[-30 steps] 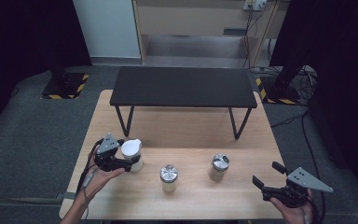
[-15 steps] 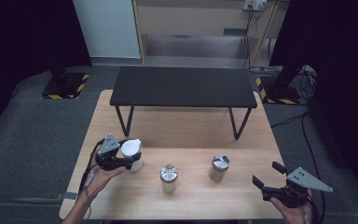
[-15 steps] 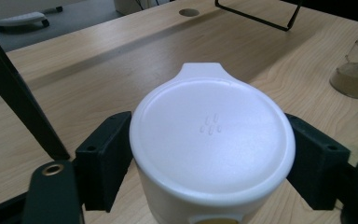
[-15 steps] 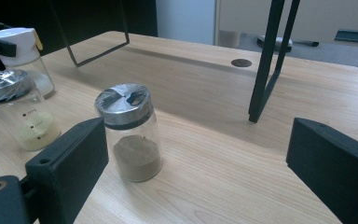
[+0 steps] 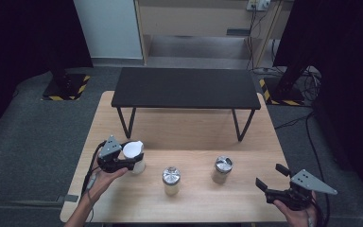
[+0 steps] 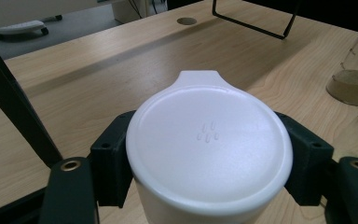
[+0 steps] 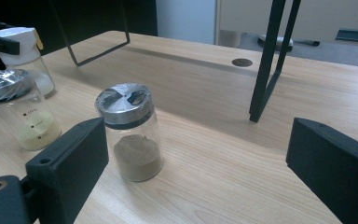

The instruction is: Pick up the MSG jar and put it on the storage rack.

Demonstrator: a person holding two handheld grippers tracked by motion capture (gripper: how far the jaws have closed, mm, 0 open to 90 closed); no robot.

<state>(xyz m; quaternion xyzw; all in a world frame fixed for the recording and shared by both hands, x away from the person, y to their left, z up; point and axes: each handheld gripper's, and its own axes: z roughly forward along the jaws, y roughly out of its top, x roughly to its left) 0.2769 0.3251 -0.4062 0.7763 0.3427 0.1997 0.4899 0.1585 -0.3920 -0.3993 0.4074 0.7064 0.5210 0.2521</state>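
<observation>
Since a moment ago, the left tongs (image 5: 131, 163) have been closing, and now they squeeze the white-lidded jar (image 5: 134, 156) from both sides, just under its lid, as the left gripper view shows. That jar stands straight up near the left edge of the table (image 5: 189, 132), so the next move is most likely straight up. Over by the right front corner, the right tongs (image 5: 270, 177) wait wide open and hold nothing, well apart from the nearest silver-lidded jar (image 5: 223, 169).
</observation>
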